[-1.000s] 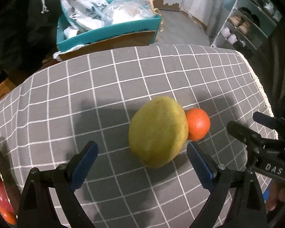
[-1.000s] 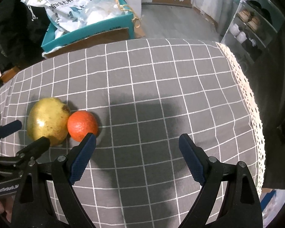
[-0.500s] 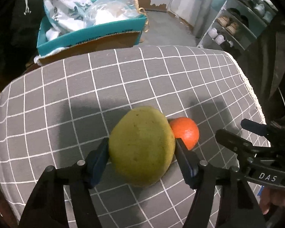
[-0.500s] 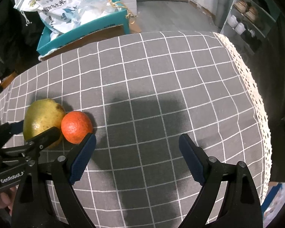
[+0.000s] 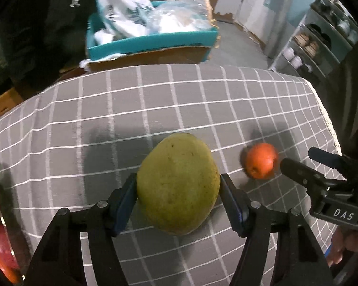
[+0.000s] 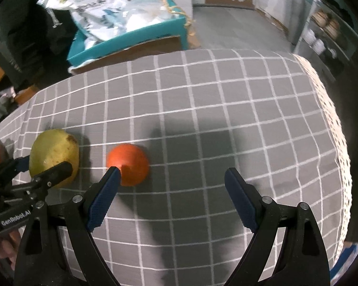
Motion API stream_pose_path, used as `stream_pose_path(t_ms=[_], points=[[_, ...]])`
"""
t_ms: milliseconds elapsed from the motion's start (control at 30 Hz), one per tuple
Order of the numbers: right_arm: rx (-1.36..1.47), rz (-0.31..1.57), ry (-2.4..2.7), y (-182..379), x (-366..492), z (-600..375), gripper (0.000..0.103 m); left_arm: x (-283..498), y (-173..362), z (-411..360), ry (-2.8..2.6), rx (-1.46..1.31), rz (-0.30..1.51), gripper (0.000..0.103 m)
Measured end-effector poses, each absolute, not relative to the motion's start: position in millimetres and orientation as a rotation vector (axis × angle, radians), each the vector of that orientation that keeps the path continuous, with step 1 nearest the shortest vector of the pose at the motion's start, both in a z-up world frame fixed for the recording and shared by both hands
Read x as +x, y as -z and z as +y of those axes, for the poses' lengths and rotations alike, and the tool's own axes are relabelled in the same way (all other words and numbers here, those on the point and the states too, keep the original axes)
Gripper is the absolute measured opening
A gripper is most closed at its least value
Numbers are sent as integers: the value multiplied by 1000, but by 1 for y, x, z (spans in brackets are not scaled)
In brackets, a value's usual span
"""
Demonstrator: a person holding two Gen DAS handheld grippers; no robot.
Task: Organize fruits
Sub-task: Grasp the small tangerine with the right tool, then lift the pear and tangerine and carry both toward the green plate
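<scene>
Two hand-held grippers | left hand-held gripper (image 5: 178, 199) pinching pear (image 5: 179, 183) | right hand-held gripper (image 6: 171, 196) spread beside orange (image 6: 128, 164)

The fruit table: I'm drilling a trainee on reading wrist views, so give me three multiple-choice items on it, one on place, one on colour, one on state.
1. Where is the orange relative to the right gripper?
A. centred between its fingers
B. by the tip of its left finger
C. beyond its right finger

2. What colour is the big fruit in the left gripper?
A. yellow-green
B. purple
C. white

3. How do the right gripper's jaws stand?
A. shut on the orange
B. shut on nothing
C. open

Answers:
1 B, the orange sits at the left fingertip, off to one side of the gap.
2 A, its skin is yellow-green with small dark specks.
3 C, a wide span of grey checked cloth shows between the pads.
</scene>
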State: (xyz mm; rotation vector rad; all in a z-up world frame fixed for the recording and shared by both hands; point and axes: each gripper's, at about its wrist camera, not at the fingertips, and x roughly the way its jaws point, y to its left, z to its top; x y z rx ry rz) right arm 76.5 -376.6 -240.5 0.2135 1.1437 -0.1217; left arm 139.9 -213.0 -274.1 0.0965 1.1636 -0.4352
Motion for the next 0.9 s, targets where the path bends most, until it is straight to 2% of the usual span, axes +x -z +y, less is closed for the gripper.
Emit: stream_pose_path(t_ms=[333, 467, 567, 633, 900], points=[[121, 1176, 43, 257, 99, -342, 86, 137, 272, -195, 413, 109, 1149, 69], [129, 1190, 21, 265, 103, -337, 75, 134, 274, -193, 415, 110, 1151, 69], [130, 1204, 18, 270, 103, -336, 61, 133, 275, -192, 418, 110, 1150, 69], [120, 1203, 34, 271, 103, -335, 47, 132, 275, -191, 419, 107, 1149, 69], [119, 1173, 41, 262, 96, -336, 42, 129, 268, -190, 422, 97, 1132, 69]])
